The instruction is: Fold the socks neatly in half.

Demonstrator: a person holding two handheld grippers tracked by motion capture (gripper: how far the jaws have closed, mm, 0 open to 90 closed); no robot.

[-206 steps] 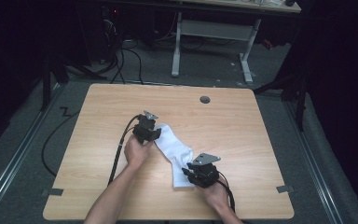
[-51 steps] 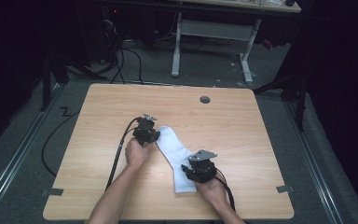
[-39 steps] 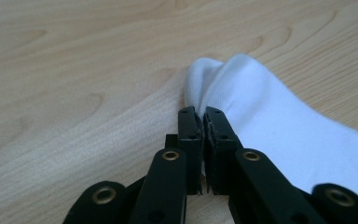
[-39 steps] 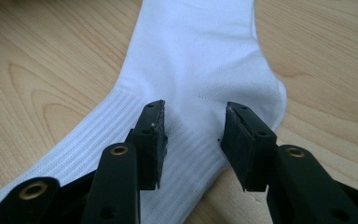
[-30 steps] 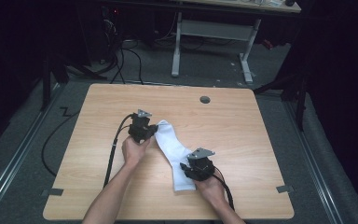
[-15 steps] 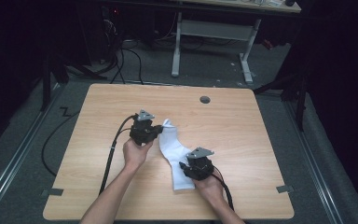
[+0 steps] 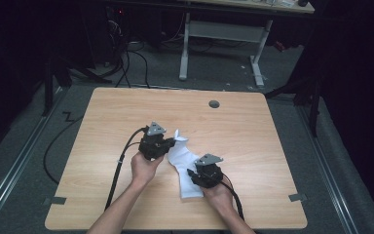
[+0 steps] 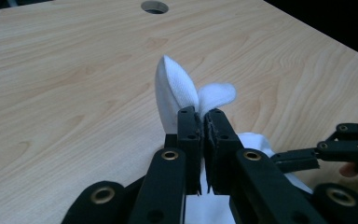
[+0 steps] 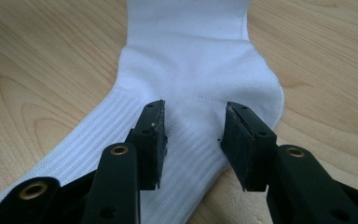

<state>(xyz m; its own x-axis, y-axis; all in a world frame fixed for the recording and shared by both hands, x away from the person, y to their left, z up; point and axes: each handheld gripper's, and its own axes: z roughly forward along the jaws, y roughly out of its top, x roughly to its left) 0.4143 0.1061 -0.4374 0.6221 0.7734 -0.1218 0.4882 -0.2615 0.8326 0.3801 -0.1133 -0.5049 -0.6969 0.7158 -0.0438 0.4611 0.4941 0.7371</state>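
Note:
A white sock (image 7: 182, 163) lies on the wooden table (image 7: 253, 131) between my two grippers. In the left gripper view, my left gripper (image 8: 203, 116) is shut on the sock's toe end (image 8: 177, 88), which stands up in two folds above the jaws. The high view shows that left gripper (image 7: 164, 144) at the sock's far end, lifted a little. My right gripper (image 7: 198, 176) is at the sock's near part. In the right gripper view its jaws stand apart over the ribbed ankle by the heel (image 9: 191, 65), so my right gripper (image 9: 193, 133) is open, its tips down on the cloth.
A round cable hole (image 7: 214, 104) sits near the table's far edge. Black cables (image 7: 119, 165) trail from the grippers over the table's near side. A white desk frame (image 7: 224, 34) stands on the floor beyond. Wood lies bare on both sides of the sock.
My left gripper has moved right and slightly up with the sock's toe, folding it toward the right gripper. The right gripper has stayed put on the sock.

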